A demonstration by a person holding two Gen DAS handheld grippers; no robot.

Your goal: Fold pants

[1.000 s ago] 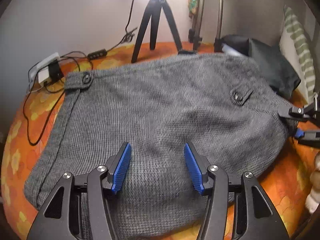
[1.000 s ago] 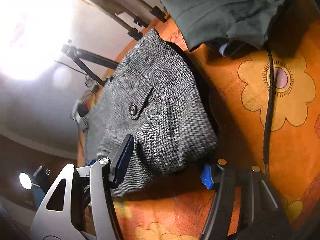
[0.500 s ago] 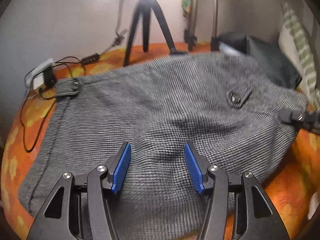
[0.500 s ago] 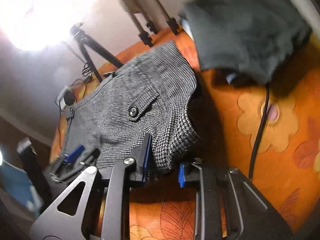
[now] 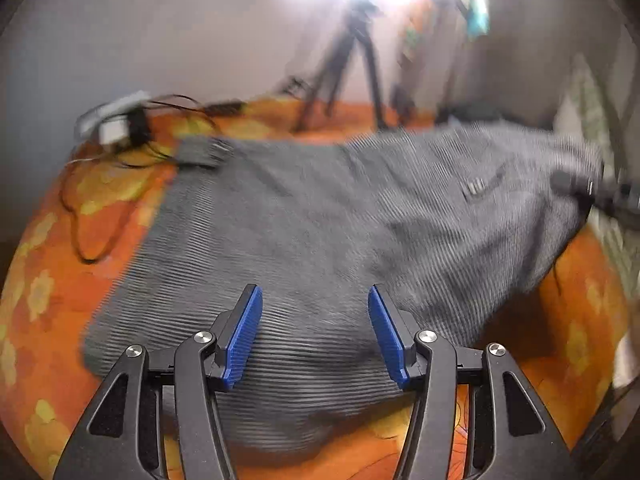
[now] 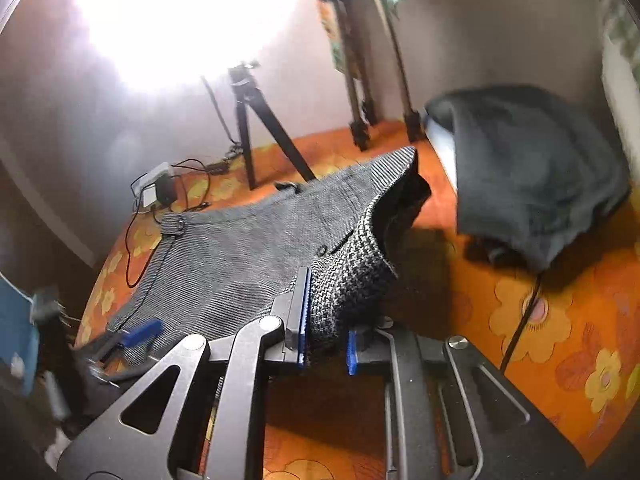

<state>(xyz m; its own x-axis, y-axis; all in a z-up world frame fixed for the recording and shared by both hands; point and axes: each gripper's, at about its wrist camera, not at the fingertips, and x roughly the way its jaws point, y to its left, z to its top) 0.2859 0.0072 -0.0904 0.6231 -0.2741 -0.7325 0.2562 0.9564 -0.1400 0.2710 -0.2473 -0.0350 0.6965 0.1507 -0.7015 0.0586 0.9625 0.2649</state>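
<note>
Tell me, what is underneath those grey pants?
The grey pants lie on an orange flowered bedcover, which shows all around them. Where the right gripper lifts one corner, only dark shadow shows beneath. Anything under the flat middle is covered.

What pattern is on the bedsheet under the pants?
Orange, with yellow flowers; the bedsheet shows best in the right wrist view, beside the grey pants.

We find no readable text, label, brand or number in either view. The left wrist view is motion-blurred, and glare whitens the wall toward twelve o'clock
</note>
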